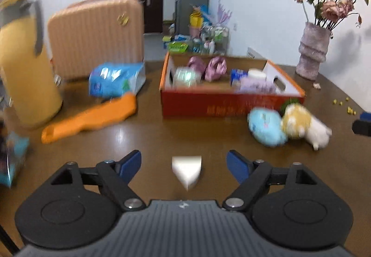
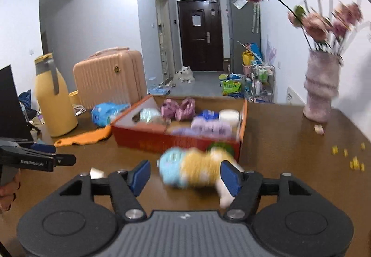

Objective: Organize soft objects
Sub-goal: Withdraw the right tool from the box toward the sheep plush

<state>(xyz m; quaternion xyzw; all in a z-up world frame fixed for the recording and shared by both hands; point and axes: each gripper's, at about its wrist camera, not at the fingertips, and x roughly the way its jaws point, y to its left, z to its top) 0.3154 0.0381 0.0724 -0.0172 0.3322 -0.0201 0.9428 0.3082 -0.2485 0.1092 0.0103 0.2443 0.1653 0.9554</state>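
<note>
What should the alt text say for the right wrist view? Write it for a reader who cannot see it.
The open right gripper points at a blurred blue and yellow plush toy lying on a brown table, in front of a red cardboard box holding soft packs. The left gripper enters at the left edge; a vase of pink flowers stands at right.

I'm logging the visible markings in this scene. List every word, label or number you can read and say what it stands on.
"GenRobot.AI": white lettering on the side of the left gripper, seen in the right wrist view.
Front of the red box: a row of gold characters, too blurred to read.
Blue packet: print too blurred to read.
Green pack on the floor: print too small to read.
Paper on the dark door: no text legible.
</note>
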